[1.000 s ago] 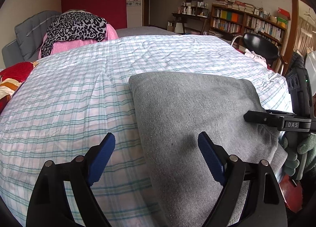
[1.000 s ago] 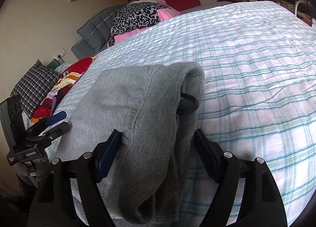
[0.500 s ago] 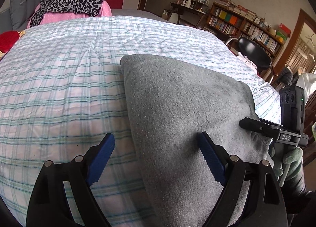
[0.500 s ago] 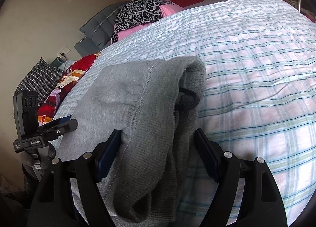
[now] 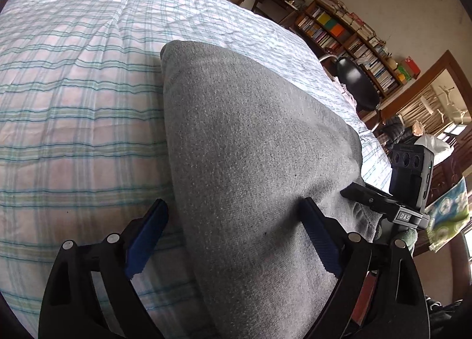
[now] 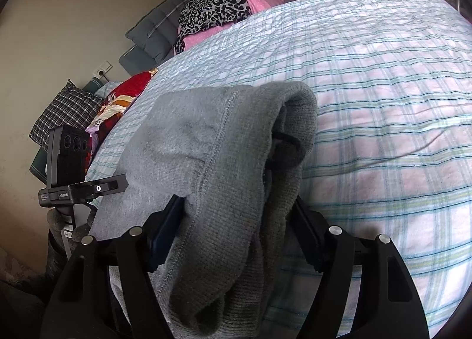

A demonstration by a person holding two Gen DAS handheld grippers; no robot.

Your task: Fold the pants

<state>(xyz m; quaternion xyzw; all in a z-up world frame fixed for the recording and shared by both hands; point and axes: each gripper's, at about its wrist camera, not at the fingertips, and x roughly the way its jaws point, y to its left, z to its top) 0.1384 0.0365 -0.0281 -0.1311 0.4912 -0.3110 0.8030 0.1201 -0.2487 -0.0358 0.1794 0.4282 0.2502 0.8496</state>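
Grey pants (image 5: 250, 147) lie folded into a thick stack on the plaid bedspread (image 5: 73, 88), near the bed's front edge. My left gripper (image 5: 233, 238) is open, its blue-padded jaws straddling the stack's smooth near end without closing on it. In the right wrist view the pants (image 6: 212, 162) show their ribbed waistband end with a seam. My right gripper (image 6: 236, 233) is open, jaws either side of that bunched end. Each gripper shows in the other's view: the right gripper (image 5: 392, 206) and the left gripper (image 6: 79, 185) sit at opposite ends of the stack.
A pink and leopard-print bundle (image 6: 218, 8) and grey pillows (image 6: 156, 32) sit at the bed's head. A red patterned cloth (image 6: 124, 100) and a checked cushion (image 6: 65, 112) lie at the bed's left side. Bookshelves (image 5: 348, 35) and a black chair (image 5: 357, 85) stand beyond the bed.
Both grippers have moved in closer to the pants; the left one has tilted and now straddles the stack's end. The jaws stayed open and the pants lie as before.
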